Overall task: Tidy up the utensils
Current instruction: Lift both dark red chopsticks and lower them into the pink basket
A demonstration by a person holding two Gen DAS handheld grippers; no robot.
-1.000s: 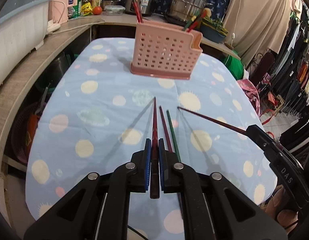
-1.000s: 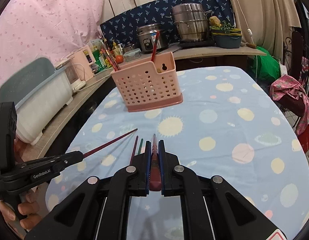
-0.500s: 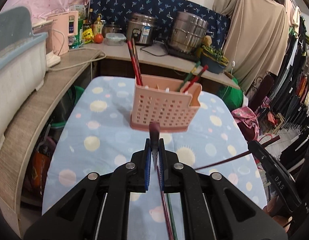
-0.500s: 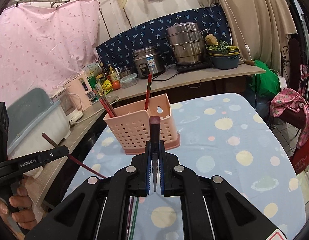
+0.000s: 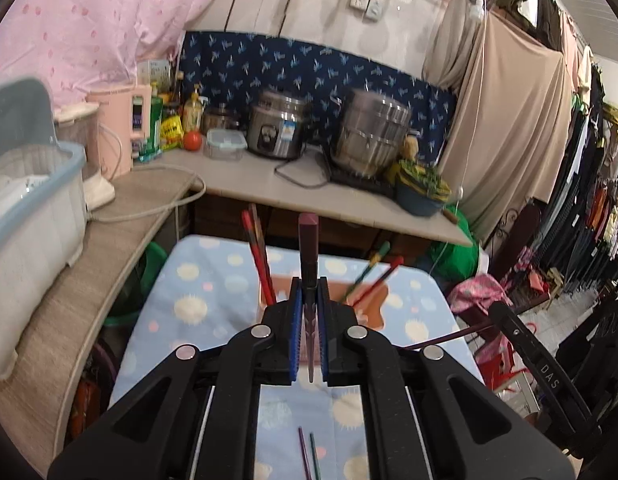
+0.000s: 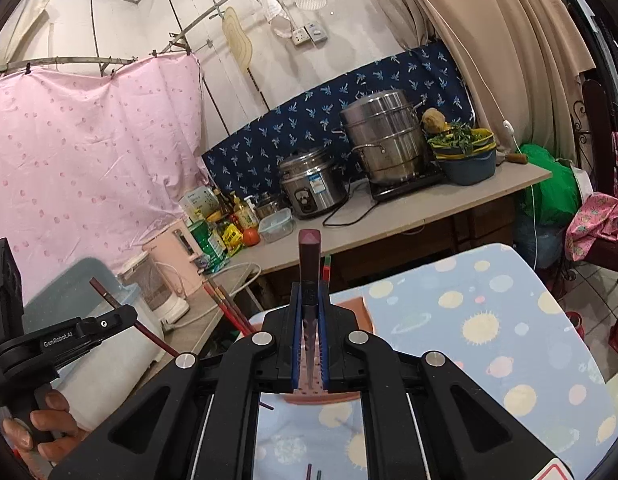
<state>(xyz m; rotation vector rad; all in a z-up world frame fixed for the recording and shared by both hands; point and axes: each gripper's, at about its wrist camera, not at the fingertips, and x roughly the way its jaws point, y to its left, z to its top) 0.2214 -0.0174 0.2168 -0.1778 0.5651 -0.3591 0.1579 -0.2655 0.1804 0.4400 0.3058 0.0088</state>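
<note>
Behind the spotted desk (image 5: 213, 308) stand pots, while both grippers, left (image 5: 309, 320) and right (image 6: 309, 320), pinch dark chopsticks (image 5: 308, 248) upright at 12 o'clock over the pink holder (image 5: 373, 308).

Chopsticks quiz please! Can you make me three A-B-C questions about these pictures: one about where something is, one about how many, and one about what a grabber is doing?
1. Where does the pink basket stand?
A. On the blue spotted table
B. On the counter by the rice cooker
C. On the floor

2. How many loose chopsticks lie on the table in the left view?
A. One
B. Two
C. Five

3. What is the left gripper doing?
A. It is open and empty
B. It is shut on a dark red chopstick
C. It is shut on a spoon

Answers:
1 A: the basket's base sits on the spotted cloth.
2 B: one purple and one green lie side by side.
3 B: the stick stands up between the closed fingers.
</note>
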